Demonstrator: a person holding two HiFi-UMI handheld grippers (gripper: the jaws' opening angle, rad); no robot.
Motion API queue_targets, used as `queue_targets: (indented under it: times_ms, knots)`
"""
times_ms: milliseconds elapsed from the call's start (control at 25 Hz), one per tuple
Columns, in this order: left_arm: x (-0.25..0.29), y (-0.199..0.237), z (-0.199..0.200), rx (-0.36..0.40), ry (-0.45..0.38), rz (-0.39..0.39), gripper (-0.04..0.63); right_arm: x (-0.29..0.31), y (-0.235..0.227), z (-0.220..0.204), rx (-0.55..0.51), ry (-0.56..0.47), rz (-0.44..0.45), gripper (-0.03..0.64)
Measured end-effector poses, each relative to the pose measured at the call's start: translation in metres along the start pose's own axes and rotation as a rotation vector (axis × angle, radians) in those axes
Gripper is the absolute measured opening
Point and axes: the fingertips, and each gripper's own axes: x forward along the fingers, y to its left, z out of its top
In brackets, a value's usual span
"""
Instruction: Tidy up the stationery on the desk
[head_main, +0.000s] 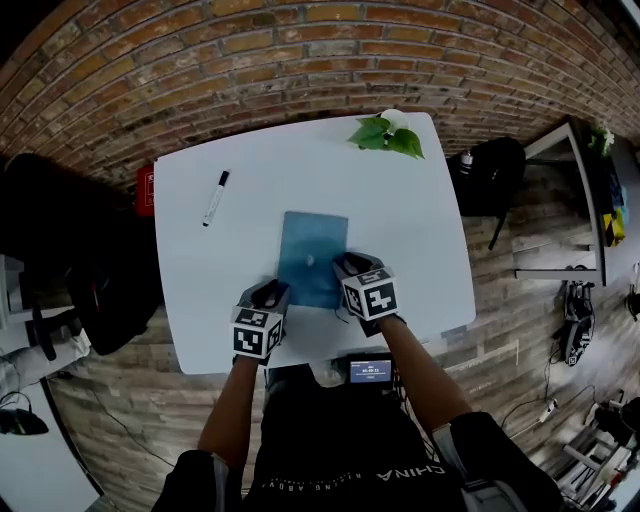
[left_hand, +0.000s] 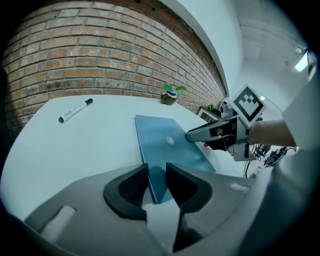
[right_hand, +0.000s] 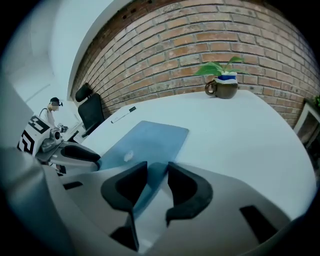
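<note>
Your left gripper (head_main: 272, 291) sits low at the blue notebook's (head_main: 313, 240) near-left corner | right gripper (head_main: 346, 266) at near-right corner, forearms converging | both jaws slightly spread, pinching nothing | notebook flat mid-counter (head_main: 420, 240) | marker (head_main: 216, 197) far-left

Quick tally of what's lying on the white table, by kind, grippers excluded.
blue notebook: 1
black-capped white marker: 1
potted plant in a brown mug: 1
Total: 3
</note>
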Motion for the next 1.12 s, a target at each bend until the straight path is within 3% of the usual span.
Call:
queue_targets:
  times_ms: [560, 1120]
  knots:
    - [0.002, -0.029, -0.015, -0.095, -0.003, 0.007, 0.115, 0.004, -0.009, 0.009, -0.089, 0.01, -0.003, 0.12]
    - [-0.008, -0.024, -0.014, -0.058, 0.028, 0.053, 0.115, -0.014, -0.003, -0.017, -0.121, 0.071, 0.022, 0.119]
